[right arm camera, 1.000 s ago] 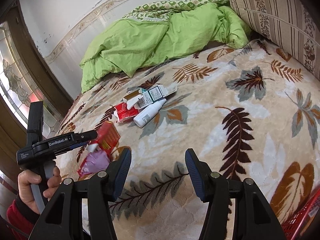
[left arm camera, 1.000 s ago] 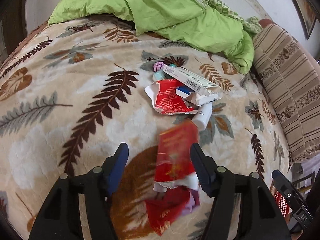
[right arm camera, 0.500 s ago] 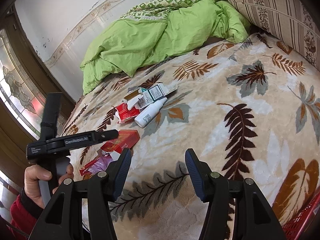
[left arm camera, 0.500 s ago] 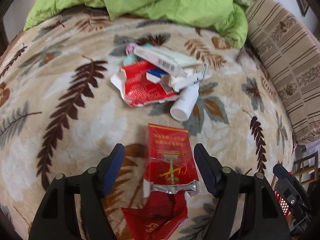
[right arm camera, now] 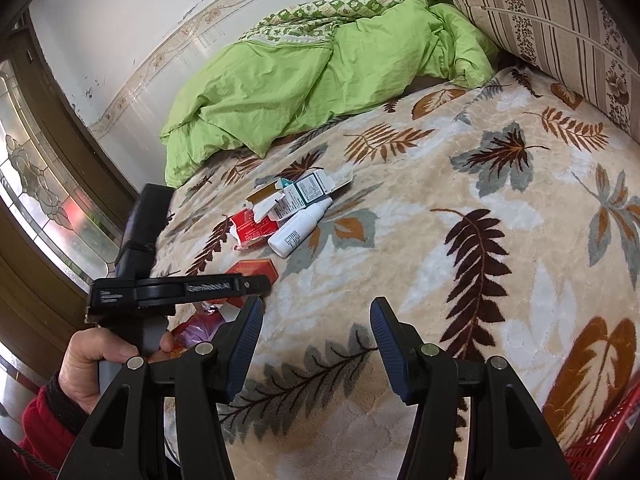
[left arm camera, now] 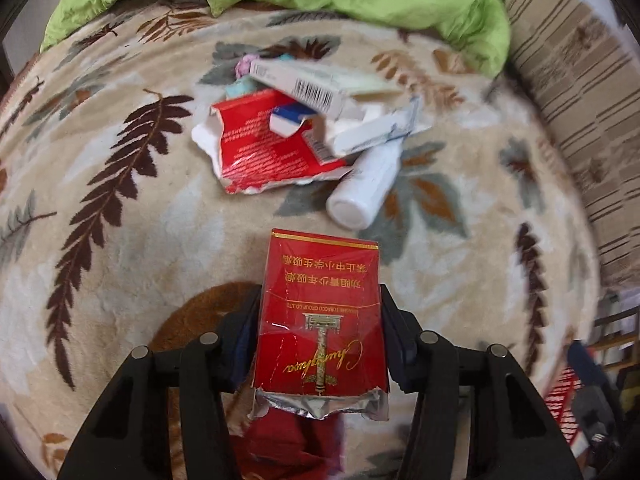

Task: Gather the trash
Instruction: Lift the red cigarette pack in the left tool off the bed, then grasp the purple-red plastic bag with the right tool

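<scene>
My left gripper [left arm camera: 319, 320] is shut on a red cigarette pack [left arm camera: 320, 312] with gold print and torn foil, low over the leaf-patterned blanket [left arm camera: 120, 240]. Its fingers press both sides of the pack, which also shows in the right wrist view [right arm camera: 252, 270]. Beyond lies a trash pile: a torn red wrapper [left arm camera: 264, 152], a white bottle [left arm camera: 364, 188], a barcode box [left arm camera: 304, 84]. My right gripper [right arm camera: 316, 332] is open and empty over the blanket, right of the left gripper [right arm camera: 176, 290]. The pile shows there too [right arm camera: 292, 208].
A crumpled red and pink wrapper [left arm camera: 296, 444] lies under the left gripper. A green duvet [right arm camera: 320, 80] is bunched at the back of the bed. A striped cushion [right arm camera: 560, 28] stands on the right. A red basket [right arm camera: 600, 440] sits at the bed's near right edge.
The left gripper moved forward and down over the red cigarette pack and closed on its sides. The right gripper stayed open and almost still.
</scene>
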Tool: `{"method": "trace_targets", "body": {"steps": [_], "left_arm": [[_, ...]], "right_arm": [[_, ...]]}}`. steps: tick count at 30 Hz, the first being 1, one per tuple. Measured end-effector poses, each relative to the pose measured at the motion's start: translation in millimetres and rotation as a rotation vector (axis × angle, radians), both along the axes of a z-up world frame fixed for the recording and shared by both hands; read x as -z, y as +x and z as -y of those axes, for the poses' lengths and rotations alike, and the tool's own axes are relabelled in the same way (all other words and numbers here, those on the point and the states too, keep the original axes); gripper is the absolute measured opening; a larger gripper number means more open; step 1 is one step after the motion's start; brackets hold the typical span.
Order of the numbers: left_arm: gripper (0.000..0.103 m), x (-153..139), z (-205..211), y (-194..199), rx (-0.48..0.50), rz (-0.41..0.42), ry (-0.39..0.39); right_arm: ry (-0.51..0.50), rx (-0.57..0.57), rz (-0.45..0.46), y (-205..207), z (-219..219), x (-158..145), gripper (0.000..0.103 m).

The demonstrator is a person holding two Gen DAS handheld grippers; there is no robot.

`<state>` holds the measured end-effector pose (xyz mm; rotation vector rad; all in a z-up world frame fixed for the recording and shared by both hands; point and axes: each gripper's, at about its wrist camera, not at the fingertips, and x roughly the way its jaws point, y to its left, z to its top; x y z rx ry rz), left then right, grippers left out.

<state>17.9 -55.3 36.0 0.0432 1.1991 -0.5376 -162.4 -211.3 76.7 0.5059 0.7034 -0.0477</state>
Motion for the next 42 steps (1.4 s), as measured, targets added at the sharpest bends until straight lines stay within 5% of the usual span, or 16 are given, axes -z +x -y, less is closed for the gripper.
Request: {"method": "trace_targets", "body": {"steps": [9,12,20,31,33,35,42], "left_arm": [[0.052,-45.0,-62.7,-19.7,-0.131,0.093,-0.225],[0.052,-47.9,-88.8,-24.9,-0.211,0.119,-0.254],[0.052,-44.7,-137.1,-40.1,-0.382,0.207,-0.203],[0.052,-33.0,-150.5,-39.3,-0.392,0.207,-0.202],[0.052,-32.6,-149.5,-39.3,-0.382,0.212,-0.197],[0.052,-33.2,-147.7,-40.6,-0.379,0.223,-0.190],[0.052,-37.3,-131.3,-55.5,-0.354,0.259,-0.161]], "right_arm": [[-0.039,-0.057,-0.014,5.8,-16.0,-0.1,0.060],[-0.061,-0.099,-0.013,10.3,-28.6,-0.2,0.068],[-0.015,-0.301,-0.045,30.7,-74.6,11.6,0.071],[0.063,-0.367,-0.188,109.0,-109.5,54.6,0.071],[0.074,-0.386,-0.196,112.5,-114.4,58.1,0.065],[0.037,-0.418,-0.165,111.1,-123.6,54.1,0.047],[-0.077,-0.382,-0.059,86.4,-115.0,30.7,0.037]]}}
